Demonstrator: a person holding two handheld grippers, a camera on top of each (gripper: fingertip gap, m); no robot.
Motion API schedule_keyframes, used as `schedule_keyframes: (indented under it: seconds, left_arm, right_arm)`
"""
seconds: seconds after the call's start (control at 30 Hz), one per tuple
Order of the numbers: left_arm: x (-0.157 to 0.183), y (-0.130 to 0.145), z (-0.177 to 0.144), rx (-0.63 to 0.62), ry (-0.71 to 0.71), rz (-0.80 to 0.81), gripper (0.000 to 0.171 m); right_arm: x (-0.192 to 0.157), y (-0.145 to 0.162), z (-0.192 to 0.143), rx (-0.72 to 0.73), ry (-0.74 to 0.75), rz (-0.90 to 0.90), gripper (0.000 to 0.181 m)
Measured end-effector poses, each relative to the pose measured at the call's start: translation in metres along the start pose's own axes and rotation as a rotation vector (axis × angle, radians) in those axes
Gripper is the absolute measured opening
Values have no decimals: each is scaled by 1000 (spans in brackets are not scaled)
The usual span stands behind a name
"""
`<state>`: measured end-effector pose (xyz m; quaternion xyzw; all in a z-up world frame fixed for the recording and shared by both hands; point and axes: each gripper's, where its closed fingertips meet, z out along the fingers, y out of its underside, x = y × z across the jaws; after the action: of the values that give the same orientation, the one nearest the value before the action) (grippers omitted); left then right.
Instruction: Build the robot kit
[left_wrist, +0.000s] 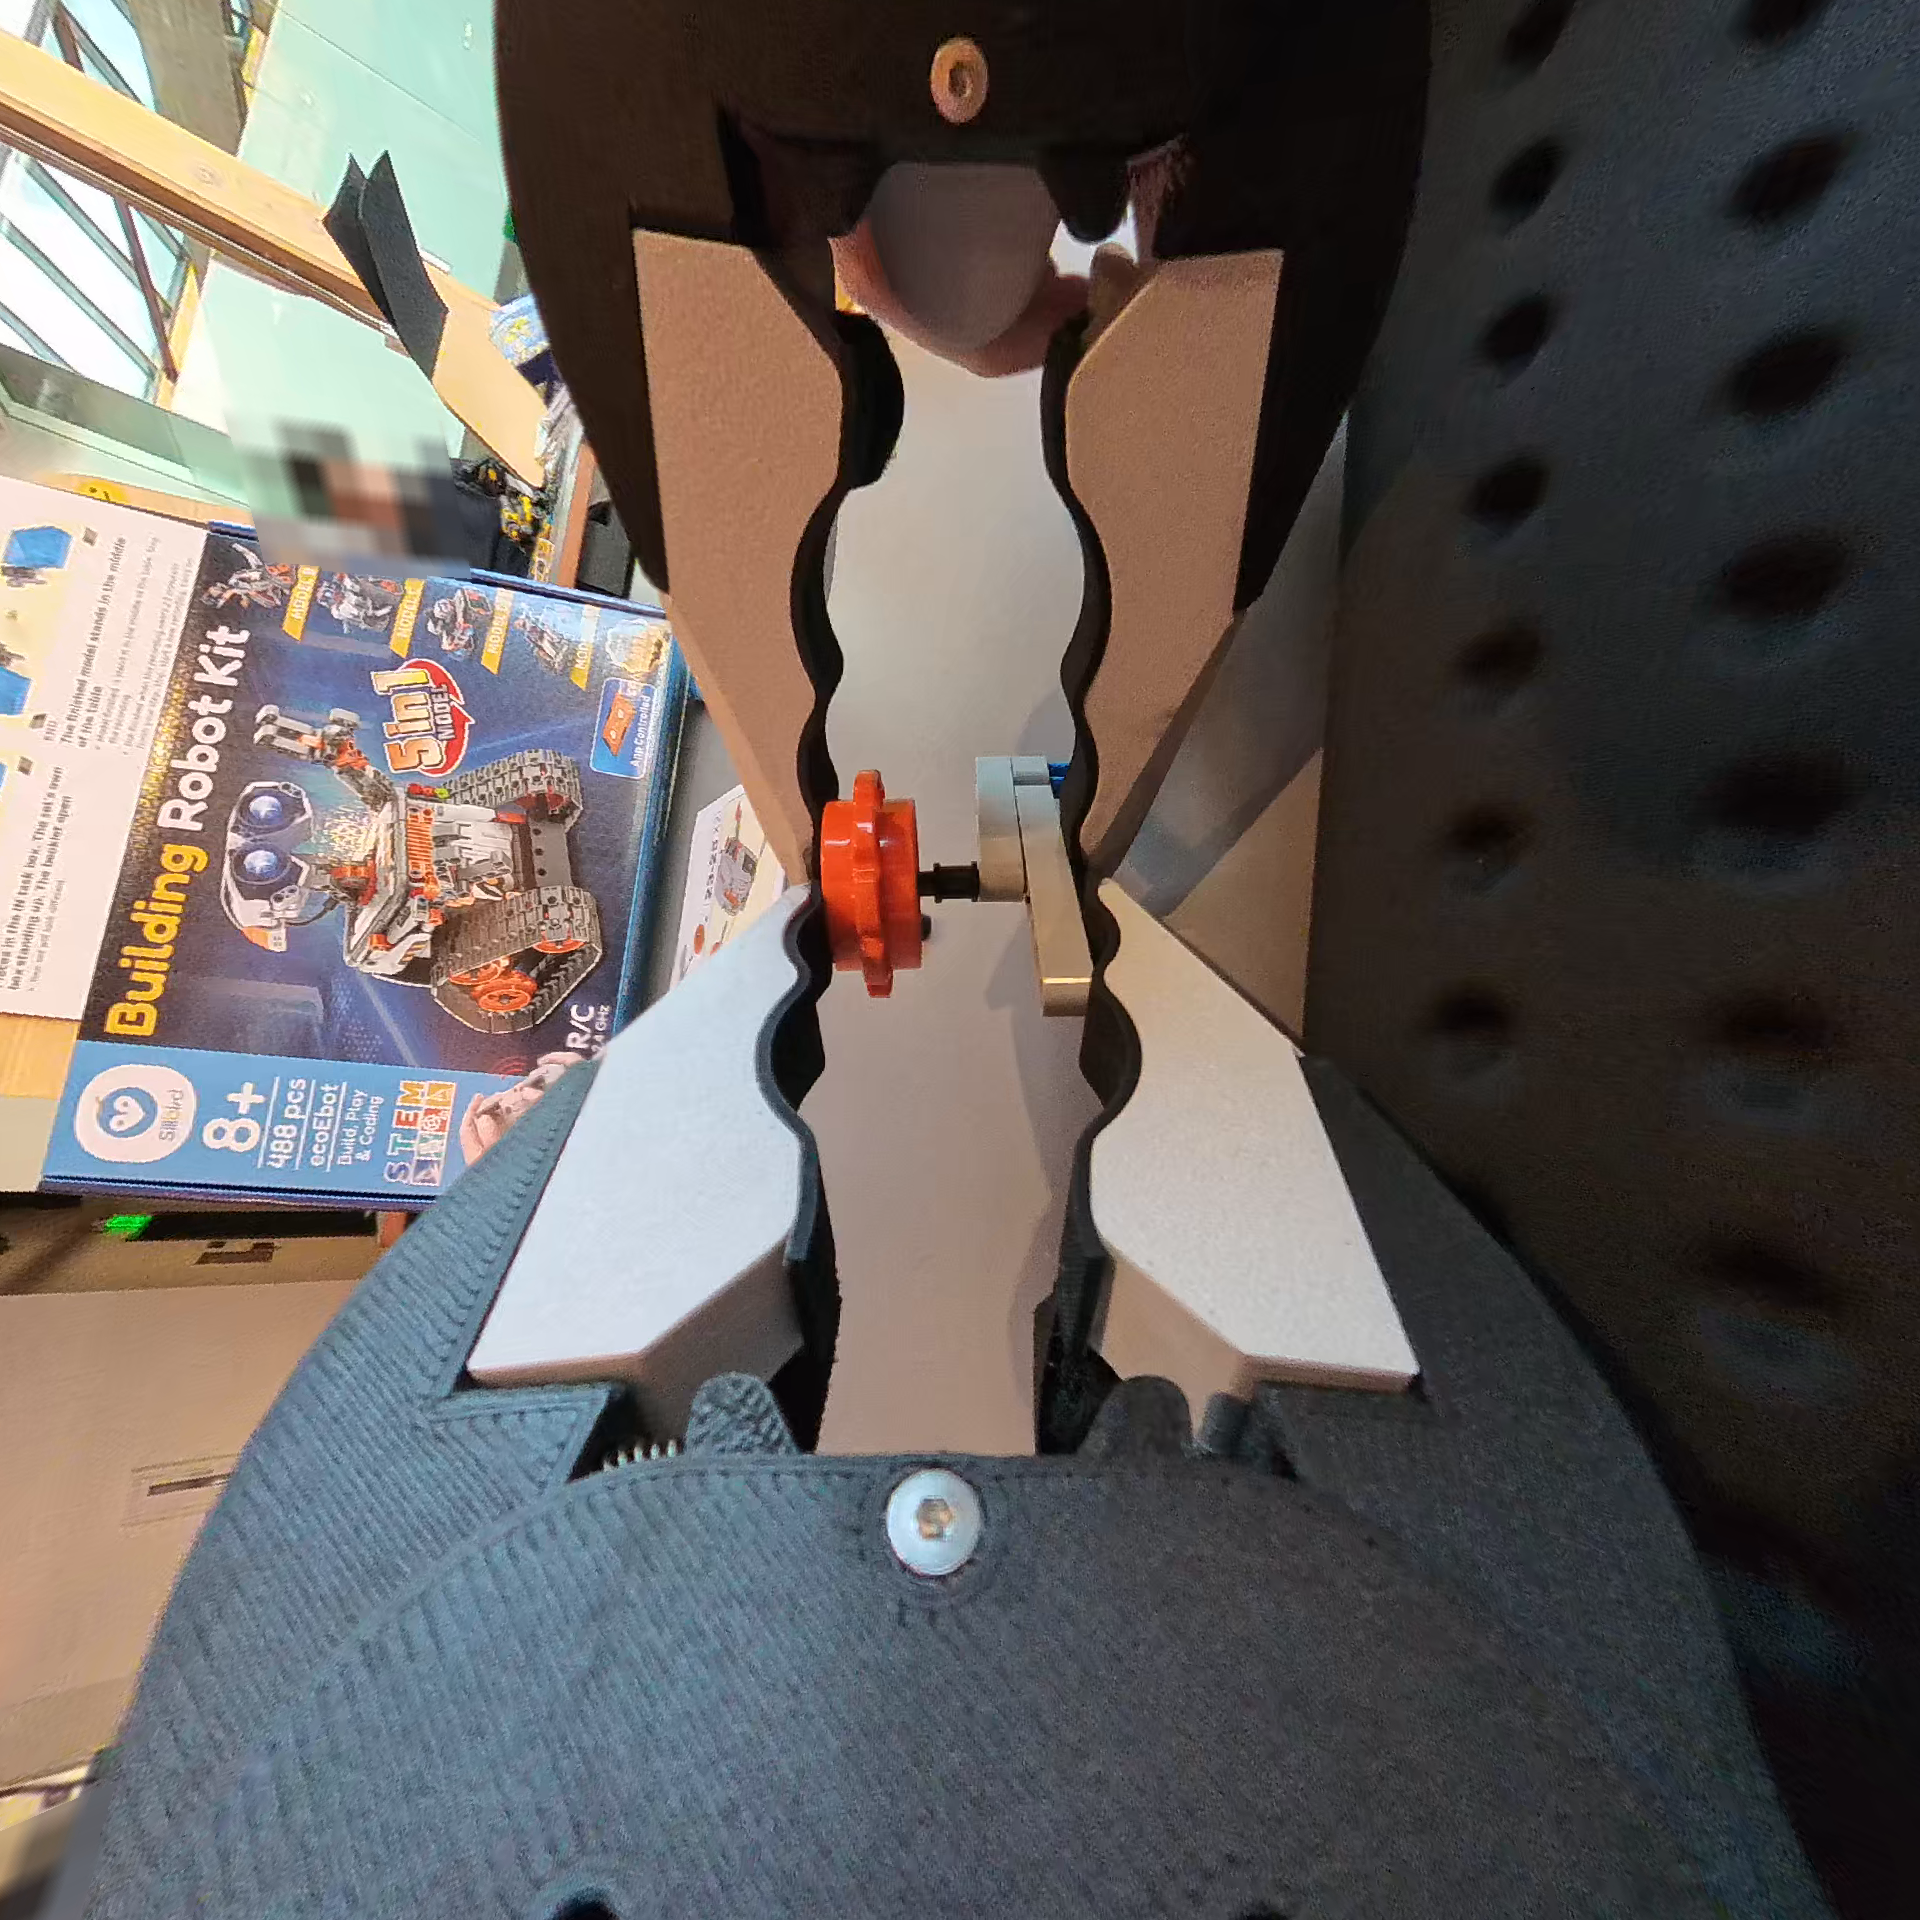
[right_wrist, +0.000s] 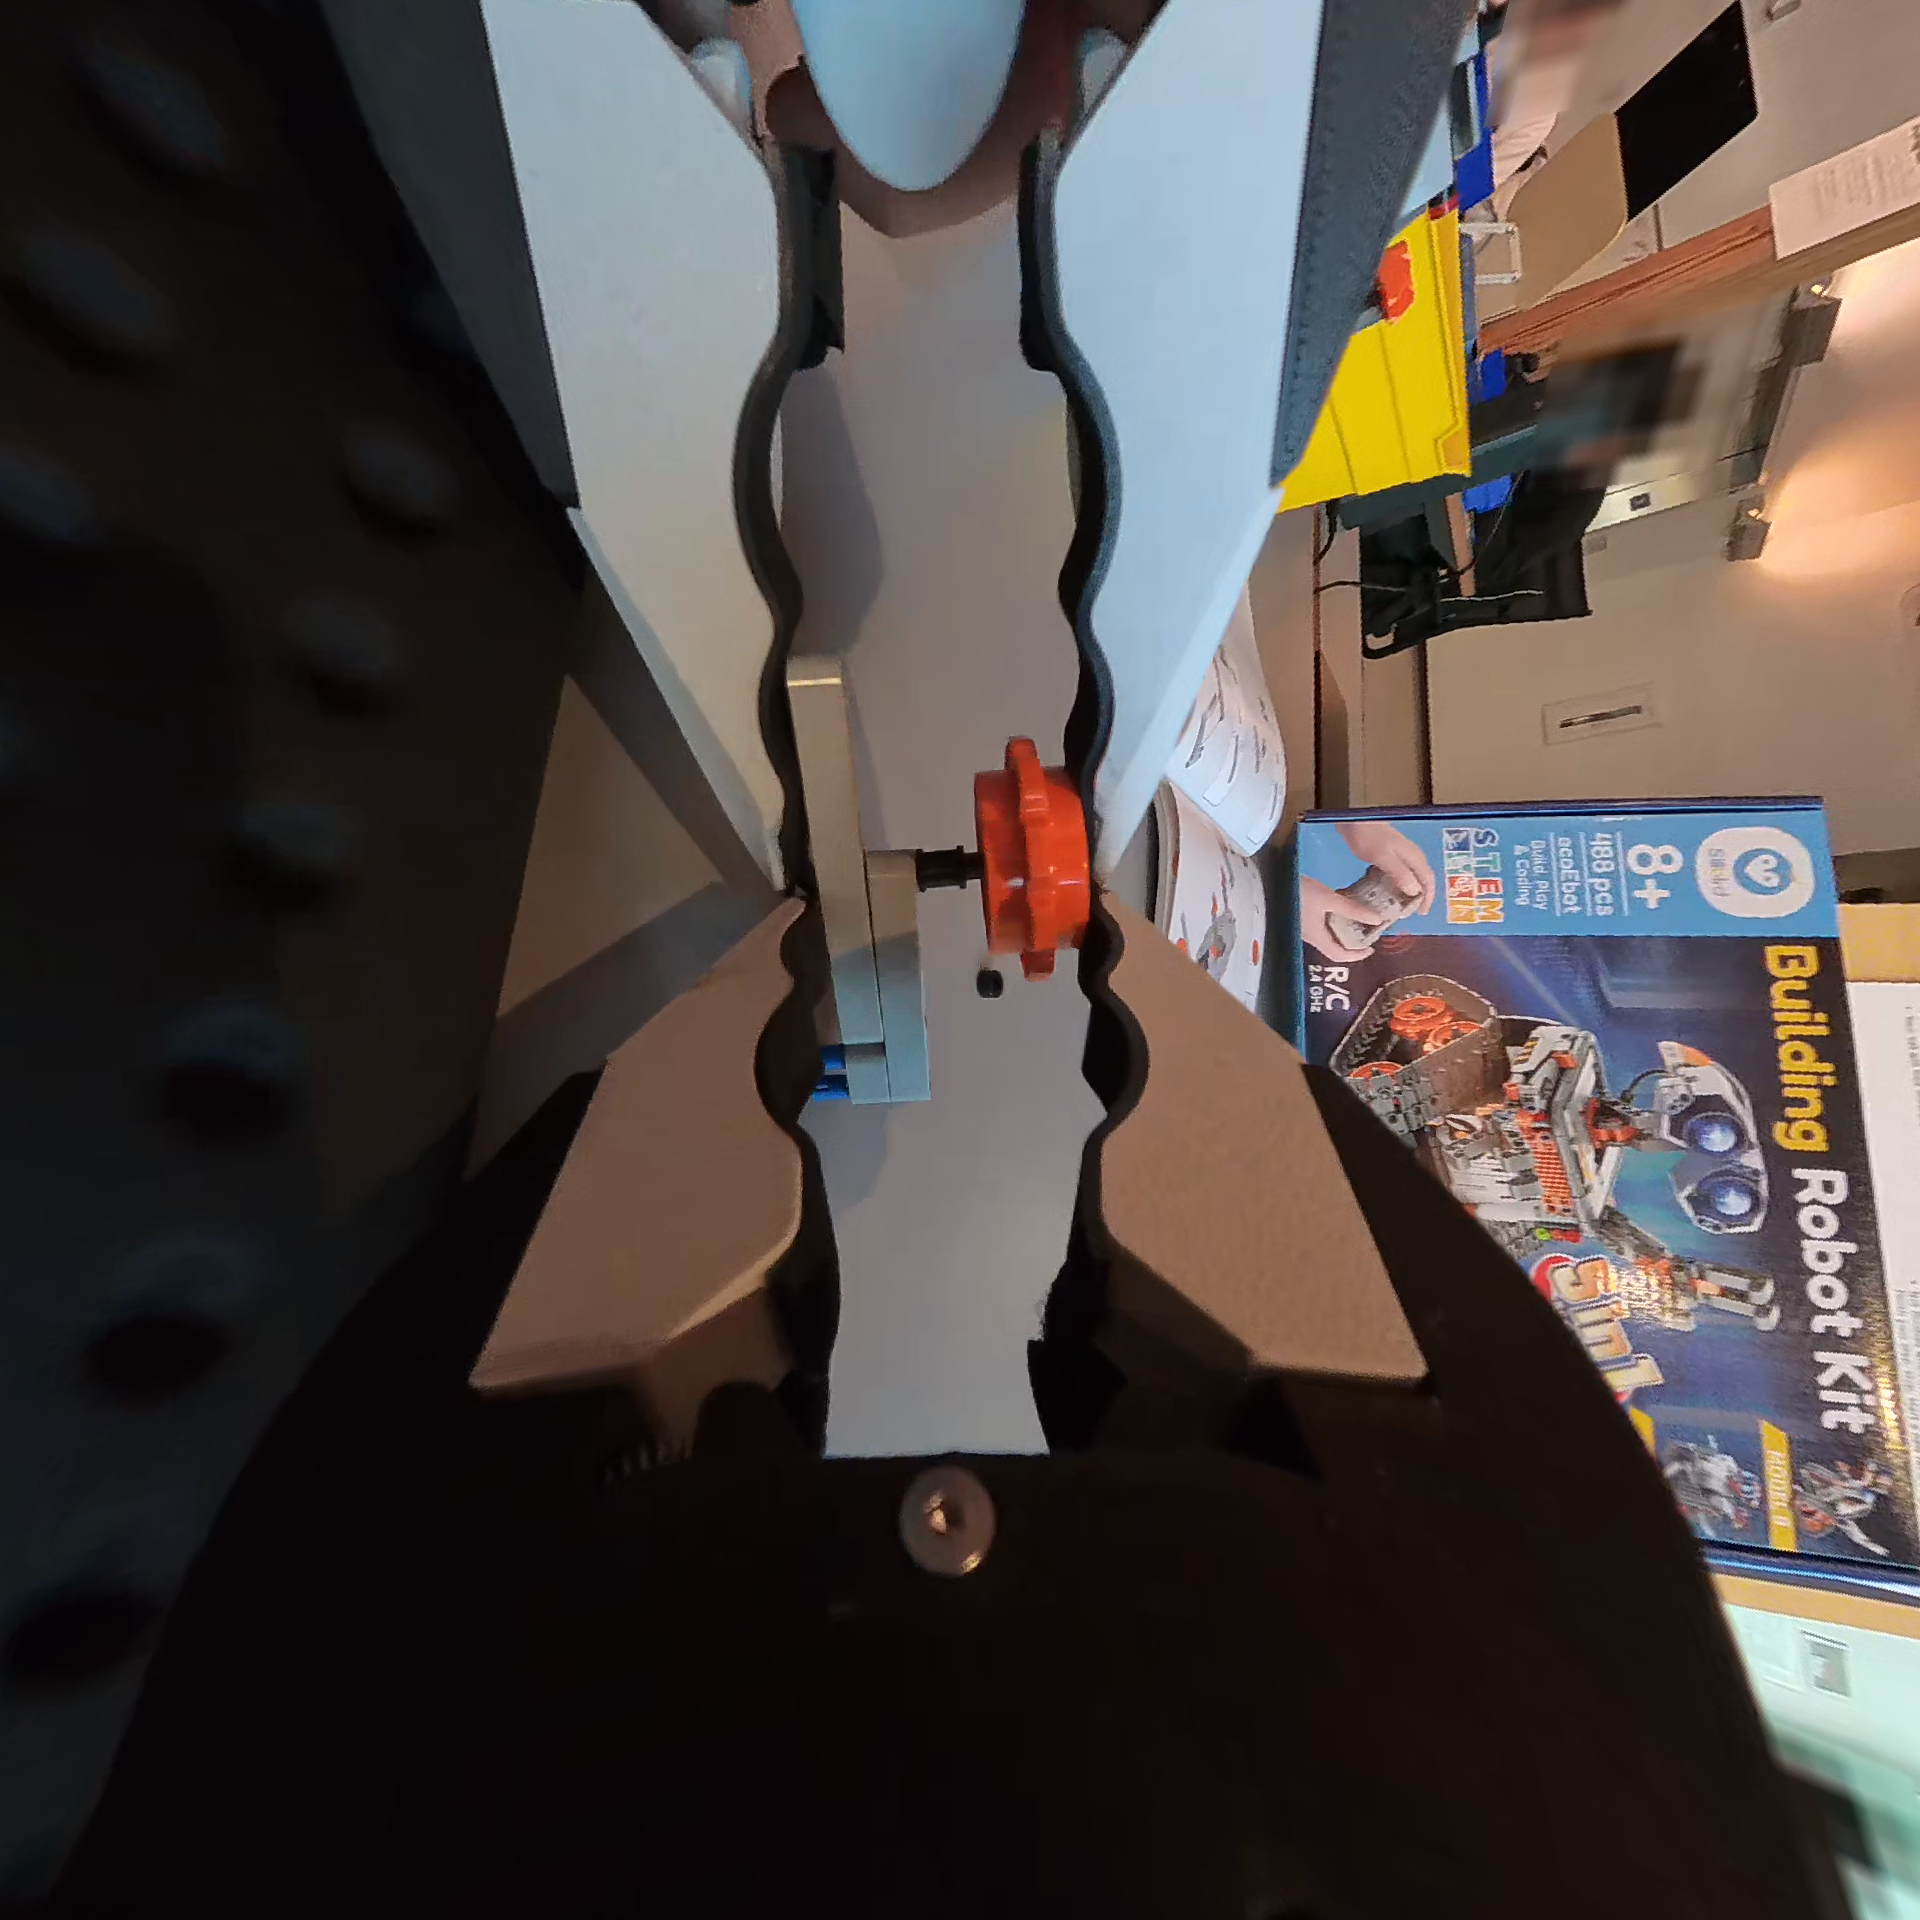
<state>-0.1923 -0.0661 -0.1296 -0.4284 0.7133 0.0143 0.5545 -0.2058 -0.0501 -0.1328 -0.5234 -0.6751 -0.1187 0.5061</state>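
Note:
A small assembly hangs between two grippers that meet tip to tip: an orange gear (left_wrist: 868, 883) on a short black axle (left_wrist: 951, 876), joined to grey beams (left_wrist: 1049, 904) with a blue pin behind them. My left gripper (left_wrist: 951, 914) reaches up from the bottom, with one fingertip against the gear and the other against the beams. The black right gripper (left_wrist: 945, 831) comes down from the top onto the same assembly. In the right wrist view, my right gripper (right_wrist: 945, 920) pinches the gear (right_wrist: 1029, 862) and beams (right_wrist: 873, 935), with the left gripper (right_wrist: 940, 831) opposite.
A blue toy robot box (left_wrist: 343, 883) lies to the side, also in the right wrist view (right_wrist: 1610, 1143). An open instruction booklet (right_wrist: 1226, 790) lies beside it. A dark perforated panel (left_wrist: 1662, 727) stands close on the other side. A yellow bin (right_wrist: 1392, 364) sits farther back. My two grippers' fingertips are within a few centimetres of each other.

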Motion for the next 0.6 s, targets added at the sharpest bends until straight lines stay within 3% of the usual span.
schedule_keyframes:
  seconds: [0.6]
  left_arm:
    - [0, 2, 0, -19, 36, -61, 48]
  right_arm:
    - [1, 3, 2, -63, -27, 34, 43]
